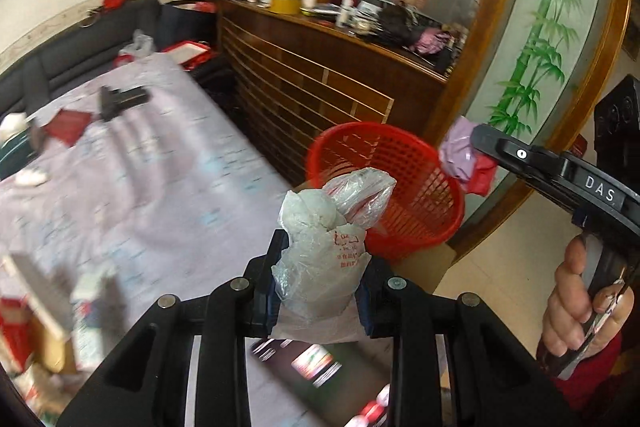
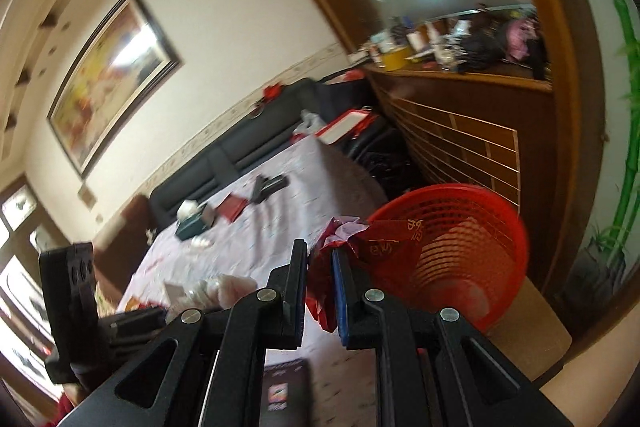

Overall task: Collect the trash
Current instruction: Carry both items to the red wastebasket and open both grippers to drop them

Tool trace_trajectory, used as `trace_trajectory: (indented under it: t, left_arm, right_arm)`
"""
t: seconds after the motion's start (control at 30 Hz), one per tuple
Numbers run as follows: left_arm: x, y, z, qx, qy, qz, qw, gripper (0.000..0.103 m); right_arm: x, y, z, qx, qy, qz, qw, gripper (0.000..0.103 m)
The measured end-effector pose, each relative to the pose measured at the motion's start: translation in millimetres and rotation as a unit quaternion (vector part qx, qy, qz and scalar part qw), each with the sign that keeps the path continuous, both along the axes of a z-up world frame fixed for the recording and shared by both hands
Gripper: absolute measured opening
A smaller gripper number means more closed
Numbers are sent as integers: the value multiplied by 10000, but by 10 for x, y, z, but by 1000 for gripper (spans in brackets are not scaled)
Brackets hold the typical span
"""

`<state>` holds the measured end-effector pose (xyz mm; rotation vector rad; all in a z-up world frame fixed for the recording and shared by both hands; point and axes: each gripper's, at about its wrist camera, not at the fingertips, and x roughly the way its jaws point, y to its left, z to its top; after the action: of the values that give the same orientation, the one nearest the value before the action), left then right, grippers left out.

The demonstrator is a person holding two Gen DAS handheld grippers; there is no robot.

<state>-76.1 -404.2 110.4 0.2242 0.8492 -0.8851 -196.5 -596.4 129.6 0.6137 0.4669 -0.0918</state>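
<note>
Left claw (image 1: 320,291) clamped on crumpled clear plastic bag (image 1: 324,227); right claw (image 2: 320,291) clamped on red-pink wrapper (image 2: 360,243), print unreadable; red basket (image 2: 460,247) bottom hidden; tabletop (image 1: 140,187) blurred.

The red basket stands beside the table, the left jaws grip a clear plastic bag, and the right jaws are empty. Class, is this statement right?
Not quite. The right gripper is not empty: its jaws are shut on a crumpled red and pink wrapper, as the right wrist view shows. The rest holds: the red basket stands beside the table, and the left gripper grips a clear plastic bag.
</note>
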Motion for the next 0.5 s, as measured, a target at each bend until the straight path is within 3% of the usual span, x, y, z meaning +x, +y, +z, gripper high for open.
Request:
trace_trajectory:
  t: [0.2, 0.23, 0.3, 0.37, 0.5]
  left_arm:
    - [72, -694, -122, 99, 130, -237, 9996, 32]
    - [85, -772, -140, 71, 107, -249, 9996, 36]
    - [92, -858, -143, 45, -13, -262, 9996, 68]
    - [91, -884, -126, 21, -205, -166, 9996, 72]
    - [114, -823, -101, -65, 62, -179, 9998, 72]
  right_arm:
    - [57, -411, -151, 192, 131, -277, 9993, 14]
    - [67, -482, -183, 232, 134, -333, 9991, 16]
    - [114, -592, -238, 283, 201, -399, 9986, 22]
    - [160, -677, -302, 383, 289, -376, 9981, 33]
    - [177, -727, -347, 371, 295, -310, 9984, 36]
